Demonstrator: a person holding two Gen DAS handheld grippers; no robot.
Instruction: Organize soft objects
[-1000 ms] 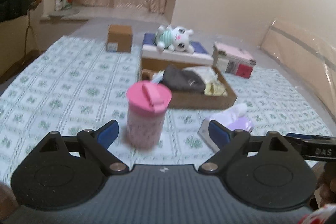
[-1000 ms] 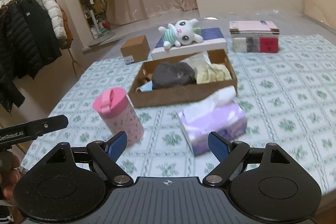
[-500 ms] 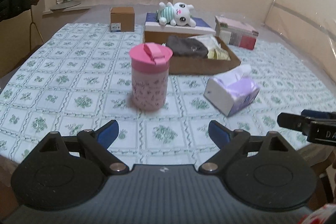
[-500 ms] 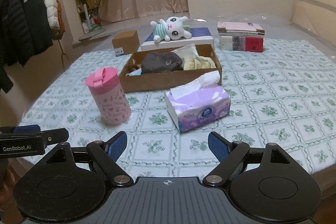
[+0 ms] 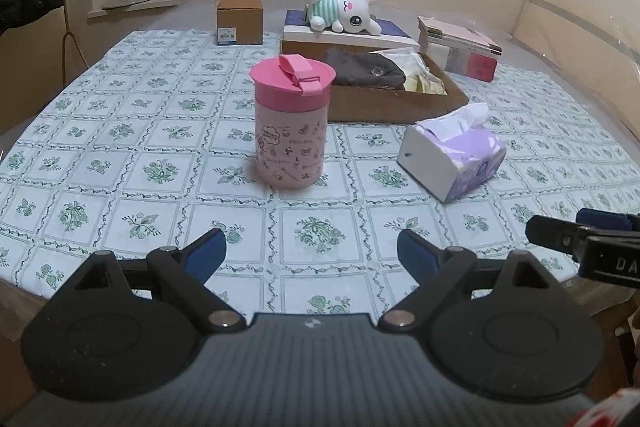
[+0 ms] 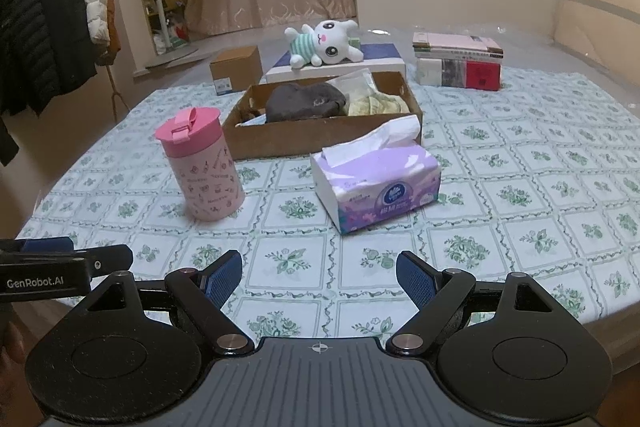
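A purple tissue pack (image 6: 376, 183) (image 5: 454, 155) lies on the patterned tablecloth, a white tissue sticking out of its top. Behind it a low cardboard tray (image 6: 312, 139) (image 5: 384, 103) holds a dark grey cloth (image 6: 304, 101) and pale yellow cloths (image 6: 376, 103). A white plush bunny (image 6: 326, 43) (image 5: 346, 11) lies on a flat white box at the back. My left gripper (image 5: 312, 251) and right gripper (image 6: 319, 275) both stand open with nothing between the fingers, near the table's front edge, well short of the objects.
A pink lidded cup (image 5: 292, 127) (image 6: 200, 163) stands left of the tissue pack. A small cardboard box (image 5: 239, 21) and a stack of books (image 6: 458, 65) sit at the back. Coats (image 6: 48, 35) hang at the left.
Both grippers have drawn back toward the table's near edge and sunk lower; the cup and tissue pack now appear farther off. Both stayed open.
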